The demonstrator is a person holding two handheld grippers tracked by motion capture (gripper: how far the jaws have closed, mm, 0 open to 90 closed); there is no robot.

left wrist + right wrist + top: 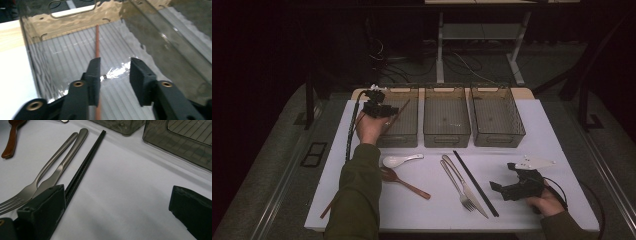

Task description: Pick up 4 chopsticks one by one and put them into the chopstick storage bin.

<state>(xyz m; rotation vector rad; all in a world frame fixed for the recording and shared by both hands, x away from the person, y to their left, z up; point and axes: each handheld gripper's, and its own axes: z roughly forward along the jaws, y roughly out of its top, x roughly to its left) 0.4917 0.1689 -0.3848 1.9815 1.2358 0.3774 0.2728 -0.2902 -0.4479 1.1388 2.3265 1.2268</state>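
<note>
Probably light, stiff and slippery, that brown chopstick [97, 41]; best pinched mid-length; left gripper [113, 75] jaws apart, chopstick free beside one pad

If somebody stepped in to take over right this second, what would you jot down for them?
Left gripper: over the left bin, jaws apart, brown chopstick beside one jaw, leaning into that bin; the pads are not pressing on it.
Right gripper: open, resting on the table near the black chopsticks, holding nothing.
Done: the brown chopstick is in the left bin.
Left on the table: white spoon, wooden spoon, fork, knife, black chopsticks. The middle bin and right bin are empty.
</note>
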